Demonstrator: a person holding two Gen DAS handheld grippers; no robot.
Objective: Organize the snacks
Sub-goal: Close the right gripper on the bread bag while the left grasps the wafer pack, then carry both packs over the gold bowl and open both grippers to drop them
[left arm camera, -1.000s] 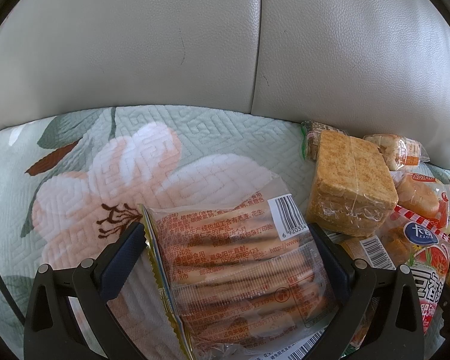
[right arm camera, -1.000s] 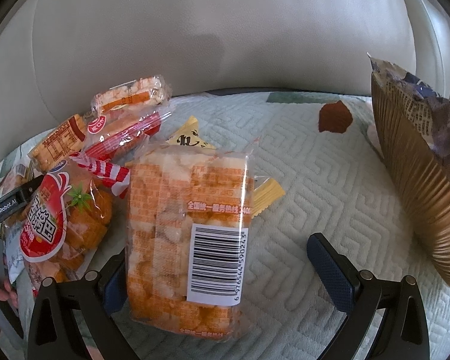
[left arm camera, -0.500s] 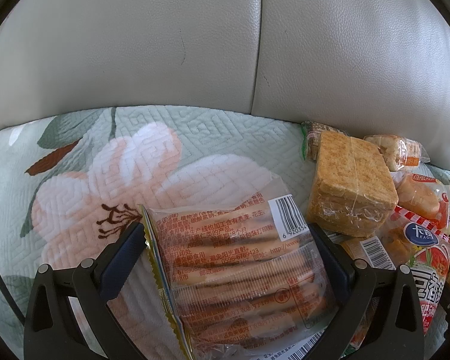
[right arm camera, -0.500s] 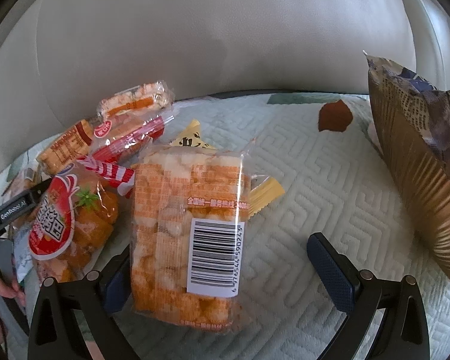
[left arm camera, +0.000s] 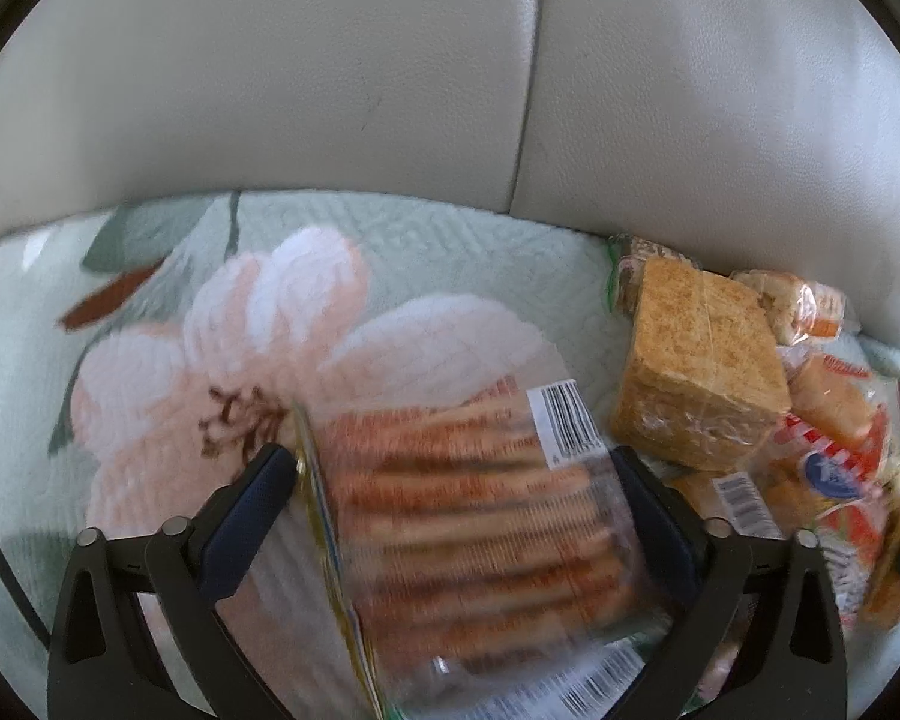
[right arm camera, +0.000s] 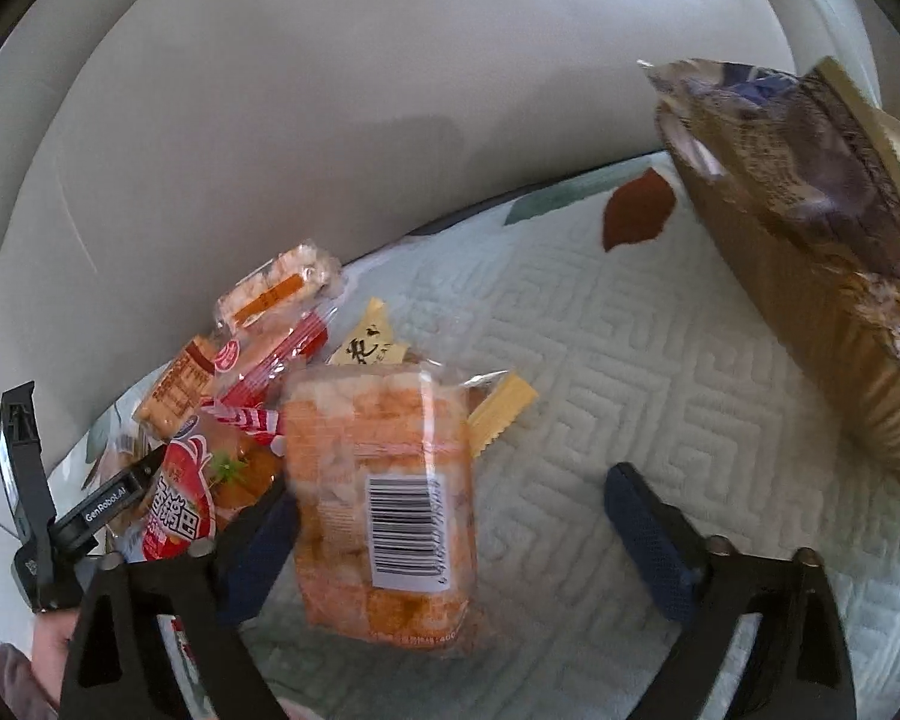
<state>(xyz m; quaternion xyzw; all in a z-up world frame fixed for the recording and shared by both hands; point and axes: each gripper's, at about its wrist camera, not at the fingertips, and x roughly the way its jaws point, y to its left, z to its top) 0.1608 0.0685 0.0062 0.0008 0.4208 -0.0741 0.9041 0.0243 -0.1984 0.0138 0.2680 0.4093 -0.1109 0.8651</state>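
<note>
A clear pack of long orange crackers (left arm camera: 474,516) lies on the flowered seat cover, between the fingers of my left gripper (left arm camera: 450,453). Its jaws are closing, and their tips sit right at the pack's two edges. I see no squeeze on the wrapper. A clear pack of orange puffed squares (right arm camera: 384,510) with a barcode lies between the fingers of my right gripper (right arm camera: 453,486). These jaws are closing too. The left finger (right arm camera: 264,546) is beside the pack, and the right finger (right arm camera: 648,534) stands well clear of it.
A snack pile sits by the sofa back: a brown cake block (left arm camera: 696,372), a red-labelled bag (right arm camera: 180,510) and small wrapped cakes (right arm camera: 276,288). A brown paper bag (right arm camera: 810,276) stands at the right. The left gripper's body (right arm camera: 108,501) and a hand (right arm camera: 54,636) show at lower left.
The right view has rolled and shifted, so the puffed-square pack now sits tilted and closer to the middle of the jaws. Both pairs of fingers have narrowed slightly. The left view has blurred.
</note>
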